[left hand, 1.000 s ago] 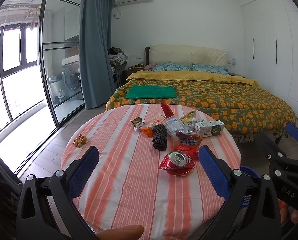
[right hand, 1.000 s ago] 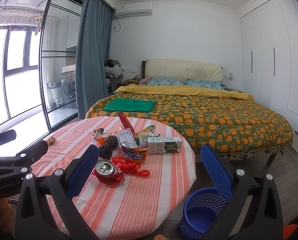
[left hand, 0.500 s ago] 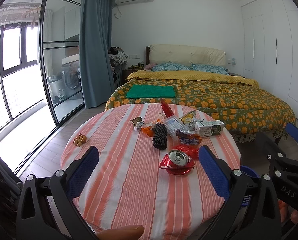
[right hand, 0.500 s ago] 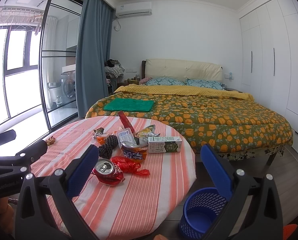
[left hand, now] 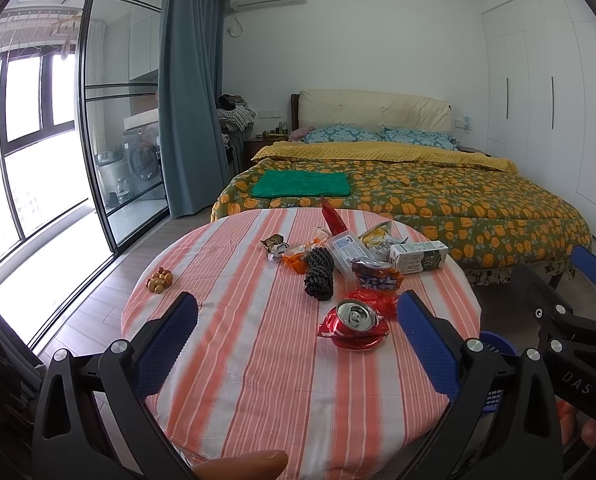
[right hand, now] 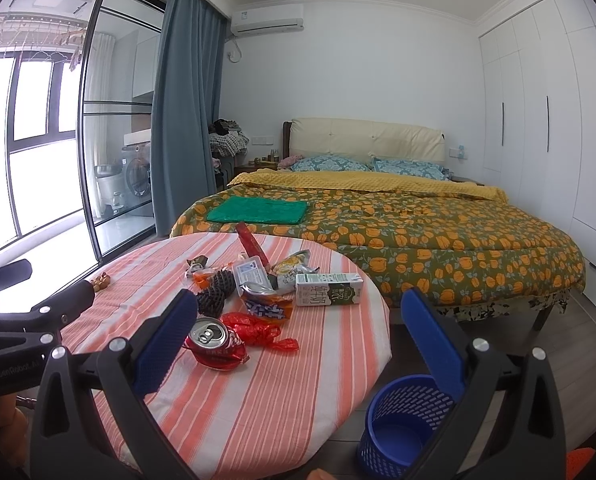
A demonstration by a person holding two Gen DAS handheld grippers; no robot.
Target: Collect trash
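Left gripper (left hand: pixel 296 342): wide open, empty, near table edge.
Trash: crushed soda can (right hand: pixel 213 344), red wrapper (right hand: pixel 258 332), milk carton (right hand: pixel 329 289) all on striped table (right hand: pixel 258 400).
Right gripper (right hand: pixel 298 340): wide open, empty.
Blue wastebasket (right hand: pixel 402 424): on floor right, looks empty.
Progress: nothing collected.

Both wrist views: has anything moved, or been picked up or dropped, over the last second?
Nothing visibly changed. Both the left gripper and the right gripper are open and empty as before, held short of the trash. The can, the milk carton and the blue bin lie where they were.
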